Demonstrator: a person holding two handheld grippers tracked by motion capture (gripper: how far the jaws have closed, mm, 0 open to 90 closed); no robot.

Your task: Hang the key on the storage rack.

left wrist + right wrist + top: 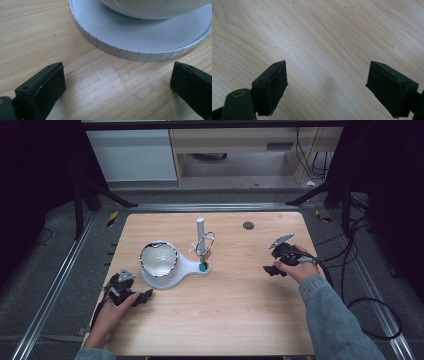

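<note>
The left tool (131, 291) rests low on the counter (230, 320) near its left edge, its 2 jaws spread wide with nothing between them. Just beyond the jaw tips lies the white base (140, 37), its ribbed round rim close to the jaws but apart from them in the left gripper view. A bowl (159, 259) with a shiny rim sits on that base, ahead and to the right of the left tool. Further right, the base narrows to a small end where a white post (200, 231) stands upright, with a wire loop (205, 241) and a teal piece (202, 267) beside it. The right tool (275, 268) lies well apart from the base, near the right edge, jaws spread over bare wood (324, 50).
</note>
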